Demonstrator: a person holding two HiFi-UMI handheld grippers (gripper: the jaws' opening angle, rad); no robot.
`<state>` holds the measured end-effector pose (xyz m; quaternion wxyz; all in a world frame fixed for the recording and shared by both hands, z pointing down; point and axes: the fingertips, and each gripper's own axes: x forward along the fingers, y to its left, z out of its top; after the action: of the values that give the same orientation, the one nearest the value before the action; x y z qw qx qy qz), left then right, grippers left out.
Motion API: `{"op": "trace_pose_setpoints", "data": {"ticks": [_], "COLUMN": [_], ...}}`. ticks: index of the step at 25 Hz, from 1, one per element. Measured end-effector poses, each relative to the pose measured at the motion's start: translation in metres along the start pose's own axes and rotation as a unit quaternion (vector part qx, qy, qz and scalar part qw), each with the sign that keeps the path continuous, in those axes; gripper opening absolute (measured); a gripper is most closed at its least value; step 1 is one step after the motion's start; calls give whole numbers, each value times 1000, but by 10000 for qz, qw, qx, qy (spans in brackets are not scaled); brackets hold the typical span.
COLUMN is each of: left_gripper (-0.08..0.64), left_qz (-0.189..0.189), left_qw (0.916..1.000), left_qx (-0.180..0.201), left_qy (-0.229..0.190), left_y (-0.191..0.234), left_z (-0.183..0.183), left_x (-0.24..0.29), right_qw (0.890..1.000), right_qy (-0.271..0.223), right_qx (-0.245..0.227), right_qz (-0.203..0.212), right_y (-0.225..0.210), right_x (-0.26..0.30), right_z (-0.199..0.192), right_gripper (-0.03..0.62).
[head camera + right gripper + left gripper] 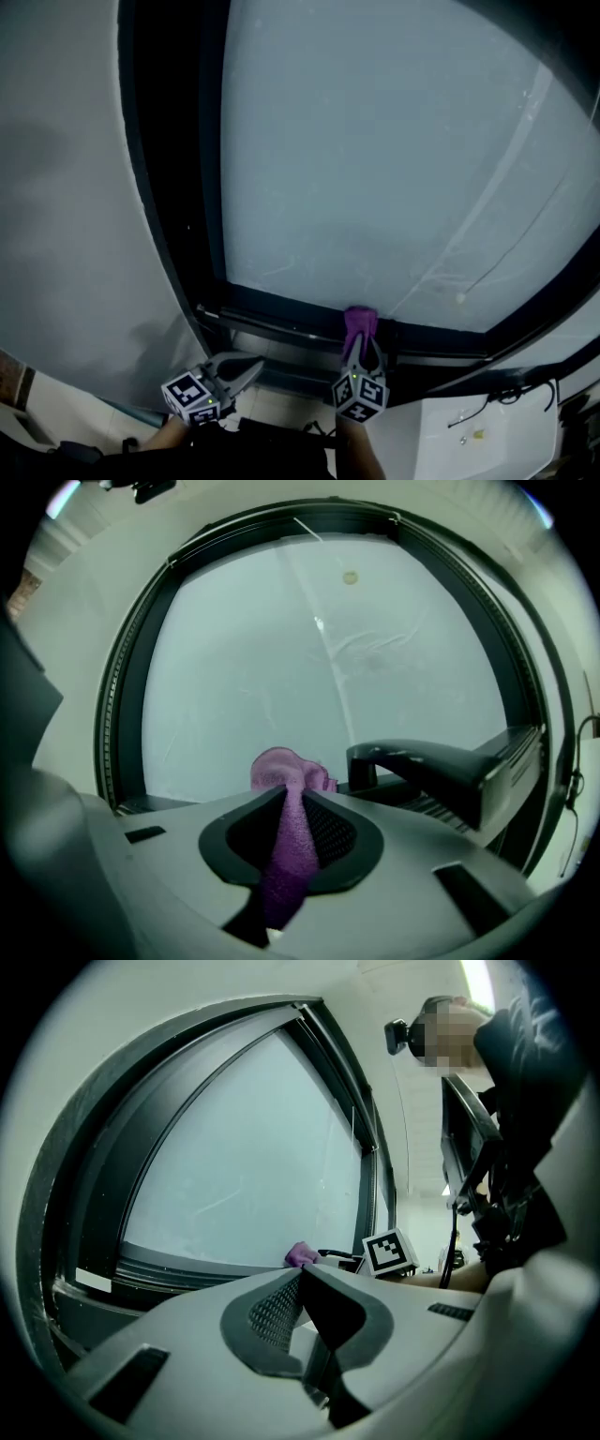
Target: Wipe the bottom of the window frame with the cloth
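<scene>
The frosted pane (375,141) fills most of the head view, bounded by the dark window frame (173,197), whose bottom rail (281,314) runs as stepped dark channels just ahead of both tools. In the right gripper view a dark handle-like fitting (441,761) juts over that rail to the right of the work. The left tongs (248,368) hang low and to the left, apart from the rail, their pads brought together with nothing between them (the left gripper view shows only bare mesh meeting bare mesh). The right tongs (362,345) are clamped on the purple cloth (360,322): a strip of it runs down between the pads, and a bunched wad stands out beyond the tips, lying at the join of glass and bottom rail, about midway along it; it looks to be touching there, though the contact itself cannot be made out. The cloth reads as light, limp and nubby, so it will likely crumple and mould itself into the channels rather than push back, and drag along the rail could tug it out through the pads. The present hold seems sound: pinched on a gathered fold with enough wad ahead of the tips to cushion them, so that soft fabric and not hard plastic meets the frame.
</scene>
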<state>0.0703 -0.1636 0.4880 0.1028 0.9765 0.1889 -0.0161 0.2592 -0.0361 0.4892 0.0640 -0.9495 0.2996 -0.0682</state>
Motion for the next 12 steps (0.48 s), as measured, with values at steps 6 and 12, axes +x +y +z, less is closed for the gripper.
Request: {"op": "trace_pose_setpoints", "data": {"ticks": [6, 12], "left_gripper": [-3, -3], "left_qz": [119, 66], "left_qw": [9999, 9999], "left_qx": [80, 96], "left_qy": [38, -15], "left_y": [5, -10], "left_z": [2, 4], "left_x": [5, 37], "right_qw": [9992, 9991], "right_qy": [-306, -164], "right_qx": [257, 34], "right_qz": [-50, 402], "right_y": [-11, -24], "right_x": [-9, -11], "right_z": [1, -4], "right_gripper": [61, 63]}}
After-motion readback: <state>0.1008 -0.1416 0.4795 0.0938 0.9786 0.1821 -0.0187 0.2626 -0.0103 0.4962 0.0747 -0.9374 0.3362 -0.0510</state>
